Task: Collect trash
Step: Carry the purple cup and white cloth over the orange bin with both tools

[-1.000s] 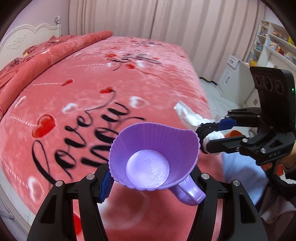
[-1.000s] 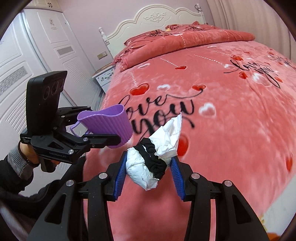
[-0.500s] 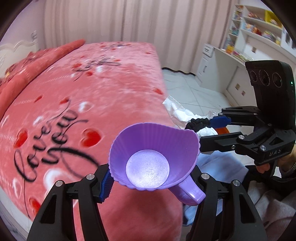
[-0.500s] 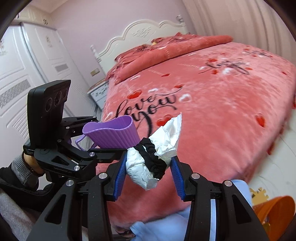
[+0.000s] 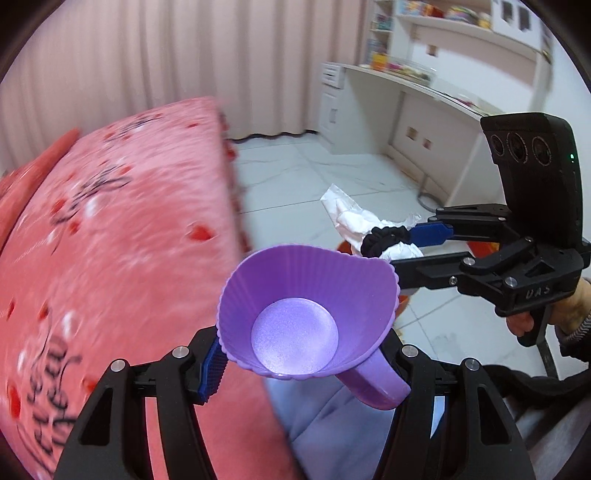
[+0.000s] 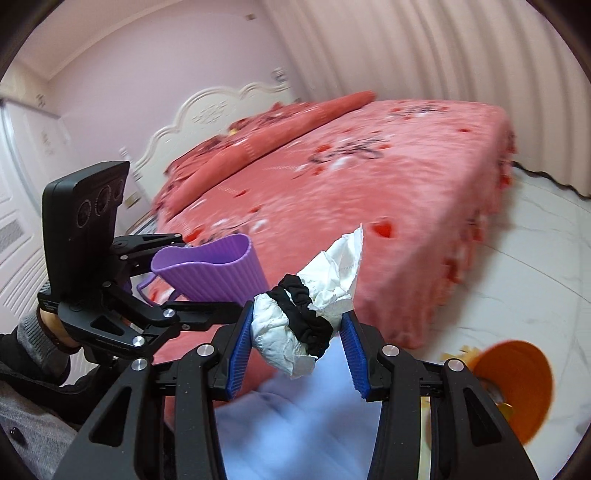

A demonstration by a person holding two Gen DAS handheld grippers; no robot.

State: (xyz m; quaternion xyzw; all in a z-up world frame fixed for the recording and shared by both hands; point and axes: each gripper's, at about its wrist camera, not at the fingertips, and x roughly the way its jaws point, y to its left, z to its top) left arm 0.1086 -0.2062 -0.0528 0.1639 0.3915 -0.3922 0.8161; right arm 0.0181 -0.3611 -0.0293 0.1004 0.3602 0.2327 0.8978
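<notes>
Left gripper clamps purple cup, right gripper clamps tissue wad, past the bed edge over open floor

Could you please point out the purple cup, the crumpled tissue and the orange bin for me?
purple cup (image 5: 295, 341): left wrist view, inside bottom.
crumpled tissue (image 6: 275, 334): right wrist view, white lower lump.
orange bin (image 6: 517, 373): right wrist view, outer wall.

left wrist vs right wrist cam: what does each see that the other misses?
Left wrist only: the desk and shelves, and the inside of the purple cup in the left gripper.

Right wrist only: the headboard, the orange bin on the floor, and the right gripper from behind.

Both: the pink bed, the cup, and the crumpled tissue with the black scrunchie in the right gripper's jaws.
</notes>
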